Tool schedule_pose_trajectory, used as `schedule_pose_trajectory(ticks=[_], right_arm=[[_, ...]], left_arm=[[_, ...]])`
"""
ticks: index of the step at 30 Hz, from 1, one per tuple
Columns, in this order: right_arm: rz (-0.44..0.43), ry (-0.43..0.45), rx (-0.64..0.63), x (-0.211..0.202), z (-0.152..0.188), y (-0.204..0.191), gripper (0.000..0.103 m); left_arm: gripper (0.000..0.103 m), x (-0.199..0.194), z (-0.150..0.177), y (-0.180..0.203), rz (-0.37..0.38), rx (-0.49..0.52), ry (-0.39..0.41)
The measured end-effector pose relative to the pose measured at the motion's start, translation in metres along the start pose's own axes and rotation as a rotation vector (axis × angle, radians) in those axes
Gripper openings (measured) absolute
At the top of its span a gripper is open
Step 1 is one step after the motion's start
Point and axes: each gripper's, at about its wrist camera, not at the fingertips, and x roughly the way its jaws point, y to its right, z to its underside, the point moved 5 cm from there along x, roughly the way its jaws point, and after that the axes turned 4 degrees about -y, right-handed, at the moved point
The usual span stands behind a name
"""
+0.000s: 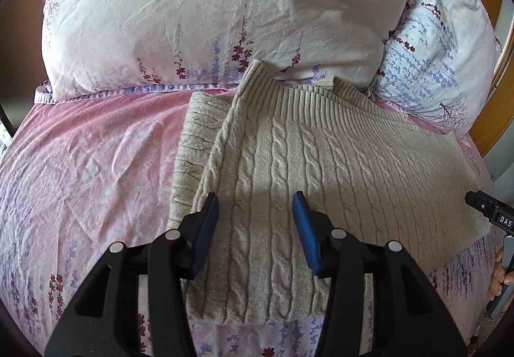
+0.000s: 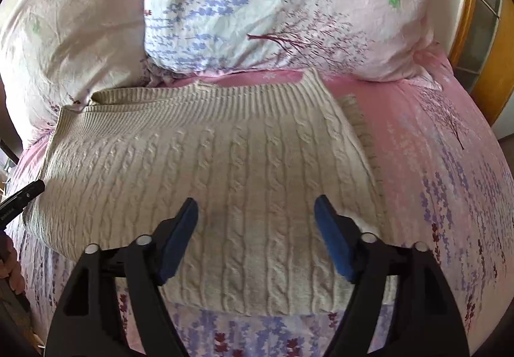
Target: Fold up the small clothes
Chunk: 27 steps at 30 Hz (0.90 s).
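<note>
The left gripper (image 1: 255,206) hangs with its blue-padded jaws spread wide and nothing between them, poised above the near part of the sweater (image 1: 321,170); the right gripper (image 2: 257,212) is likewise released, its jaws parted over the same garment and gripping nothing. Largest in view is the bed sheet (image 1: 96,170), pink with purple and dark red flower prints, wrinkled, covering the whole surface; against its far edge lean two pillows, a pale one (image 1: 192,10) with sparse flower sprigs and a second (image 1: 440,55) printed with blue-violet blossoms and a small tree, the two touching side by side; a wooden bed frame (image 2: 462,22) curves behind them at the right edge. The sweater, beige cable knit, lies folded flat on the sheet in front of the pillows, its ribbed band (image 2: 225,100) toward them and just touching the pale pillow; an under layer of the knit (image 1: 199,138) shows past the folded edge on one side. In the left wrist view the other tool's black tip (image 1: 488,206) shows at the right edge, beside the sweater; fingers (image 1: 501,276) hold its handle.
</note>
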Motion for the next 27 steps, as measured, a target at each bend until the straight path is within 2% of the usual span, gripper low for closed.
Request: schedule_pose_trajectory(ticks=[3,6,10,13,16,19,23,27], right_arm=[[0.002,0.005,-0.038,0.004,-0.006,-0.015,0.079],[0.016,0.007,-0.062,0.011,-0.010,-0.023,0.080],[0.032,-0.012,-0.078,0.025,-0.009,-0.027,0.082],[0.052,0.002,-0.101,0.028,-0.007,-0.029,0.084],[0.052,0.003,-0.108,0.028,-0.007,-0.029,0.084],[0.048,0.002,-0.111,0.028,-0.007,-0.029,0.085],[0.044,0.005,-0.117,0.029,-0.007,-0.030,0.085],[0.041,0.006,-0.118,0.030,-0.008,-0.031,0.087]], left_arm=[[0.052,-0.006,-0.003,-0.009,0.008,-0.036,0.008],[0.055,-0.015,-0.010,-0.026,0.061,-0.108,0.033],[0.056,-0.009,-0.018,-0.060,0.126,-0.243,0.000],[0.055,-0.002,-0.020,-0.076,0.171,-0.303,-0.027],[0.054,0.009,-0.023,-0.079,0.224,-0.332,-0.063],[0.054,0.019,-0.024,-0.078,0.240,-0.349,-0.088],[0.054,0.025,-0.027,-0.077,0.253,-0.358,-0.086],[0.050,0.029,-0.027,-0.071,0.303,-0.377,-0.096]])
